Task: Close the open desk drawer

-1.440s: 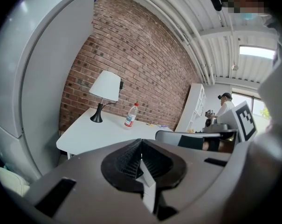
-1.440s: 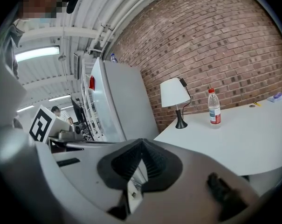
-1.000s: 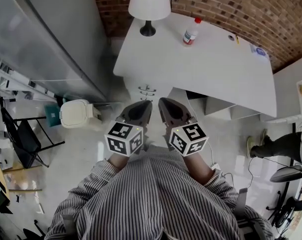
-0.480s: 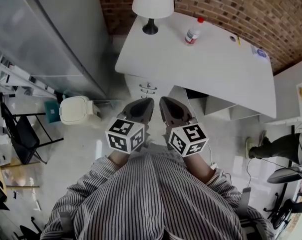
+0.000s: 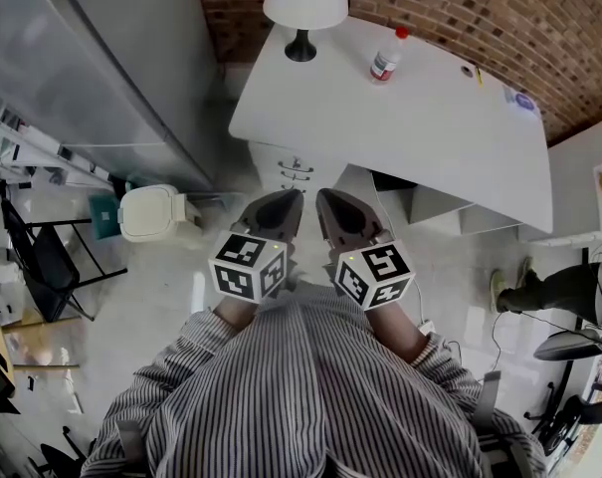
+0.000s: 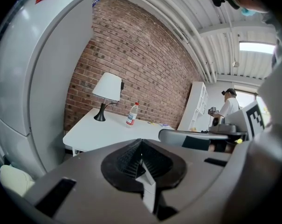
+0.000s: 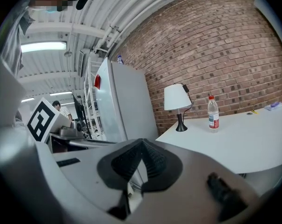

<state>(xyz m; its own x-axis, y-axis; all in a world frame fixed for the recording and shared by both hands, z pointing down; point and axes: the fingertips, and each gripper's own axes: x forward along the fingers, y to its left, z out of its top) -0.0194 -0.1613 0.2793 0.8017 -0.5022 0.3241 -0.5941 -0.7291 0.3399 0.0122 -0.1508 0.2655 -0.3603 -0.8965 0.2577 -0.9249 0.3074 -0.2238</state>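
Left gripper (image 5: pixel 289 199) and right gripper (image 5: pixel 327 199) both pinched shut, empty (side by side), unmoved, short of desk (image 5: pixel 430 127)

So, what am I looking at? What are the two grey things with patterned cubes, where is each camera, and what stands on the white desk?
There is no robot. A person in a striped shirt holds a tool in each hand: the left tongs and the right tongs. The patterned cubes are parts of them. The head view comes from a camera on the person's head, looking down. The two gripper views come from cameras riding on the tools, looking along their jaws. Both tongs are shut and hold nothing. On the desk stand a lamp and a bottle; small things lie near its right end. Drawers are under it.
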